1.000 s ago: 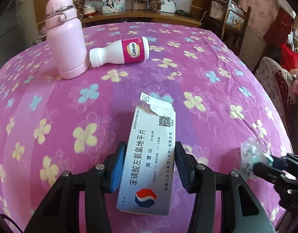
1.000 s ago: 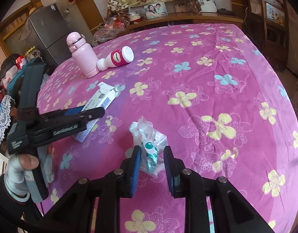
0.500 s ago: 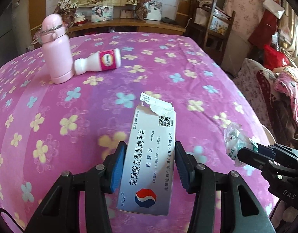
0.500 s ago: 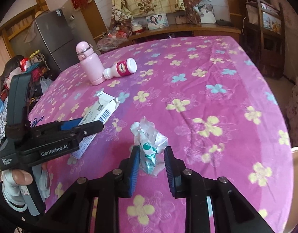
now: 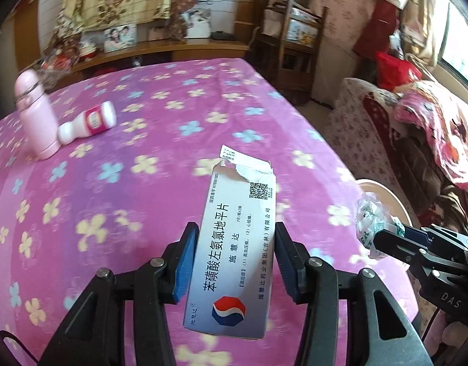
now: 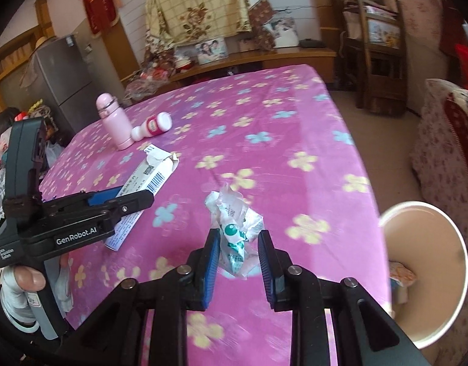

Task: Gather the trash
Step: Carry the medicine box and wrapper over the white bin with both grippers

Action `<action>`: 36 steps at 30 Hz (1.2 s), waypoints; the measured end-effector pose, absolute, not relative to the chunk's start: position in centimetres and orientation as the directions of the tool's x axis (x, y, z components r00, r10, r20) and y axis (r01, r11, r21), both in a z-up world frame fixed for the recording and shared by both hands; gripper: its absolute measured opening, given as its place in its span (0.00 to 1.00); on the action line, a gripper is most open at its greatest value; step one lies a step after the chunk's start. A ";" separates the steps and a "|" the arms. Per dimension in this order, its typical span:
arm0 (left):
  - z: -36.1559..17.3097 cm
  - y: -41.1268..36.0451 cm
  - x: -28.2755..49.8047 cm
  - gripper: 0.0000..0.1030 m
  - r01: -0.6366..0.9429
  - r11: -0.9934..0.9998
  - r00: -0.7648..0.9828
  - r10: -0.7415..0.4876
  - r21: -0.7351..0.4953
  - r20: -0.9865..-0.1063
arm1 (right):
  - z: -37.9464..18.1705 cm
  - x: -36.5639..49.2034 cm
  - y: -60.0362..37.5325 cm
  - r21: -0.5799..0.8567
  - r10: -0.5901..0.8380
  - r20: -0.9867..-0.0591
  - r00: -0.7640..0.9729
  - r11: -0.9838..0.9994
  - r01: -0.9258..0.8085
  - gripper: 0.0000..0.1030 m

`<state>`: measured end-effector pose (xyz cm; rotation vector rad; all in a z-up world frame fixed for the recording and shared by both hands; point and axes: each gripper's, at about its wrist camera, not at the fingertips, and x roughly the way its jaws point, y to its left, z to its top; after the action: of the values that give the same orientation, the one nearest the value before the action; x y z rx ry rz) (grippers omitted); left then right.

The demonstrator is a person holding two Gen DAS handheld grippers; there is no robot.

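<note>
Both pieces of trash were already picked up but not yet binned: the torn medicine box (image 5: 238, 253) sat pinched between the left tongs (image 5: 234, 262), the crumpled wrapper (image 6: 237, 231) pinched in the right tongs (image 6: 237, 262), with the waste bin (image 6: 459, 250) just beside them past the table (image 6: 264, 122) edge.

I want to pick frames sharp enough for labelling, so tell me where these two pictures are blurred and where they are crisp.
Left wrist view: the medicine box in the left tongs is crisp, its print legible; the pink flask and tablecloth flowers smear. Right wrist view: the crumpled wrapper in the right tongs is sharp, the near tablecloth streaked.
</note>
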<state>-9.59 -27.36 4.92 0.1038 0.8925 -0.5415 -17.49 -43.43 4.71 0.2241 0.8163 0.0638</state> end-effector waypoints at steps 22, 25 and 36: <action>4.9 -43.6 -15.0 0.49 0.688 0.713 0.378 -0.511 -0.135 -0.772 | 3.3 -26.0 -58.1 0.269 -0.026 -0.723 0.690 0.910 0.315 0.28; 4.5 -45.1 -15.0 0.49 0.698 0.699 0.347 -0.523 -0.159 -0.778 | 2.7 -26.4 -59.4 0.268 -0.040 -0.732 0.681 0.901 0.340 0.28; 2.8 -50.1 -15.4 0.50 0.733 0.651 0.264 -0.538 -0.196 -0.801 | 0.1 -26.9 -63.5 0.271 -0.077 -0.767 0.638 0.861 0.430 0.28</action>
<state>-15.39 -50.06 2.83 0.2320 0.9764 -0.8693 -26.94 -63.53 0.13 0.4596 0.8353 -0.3013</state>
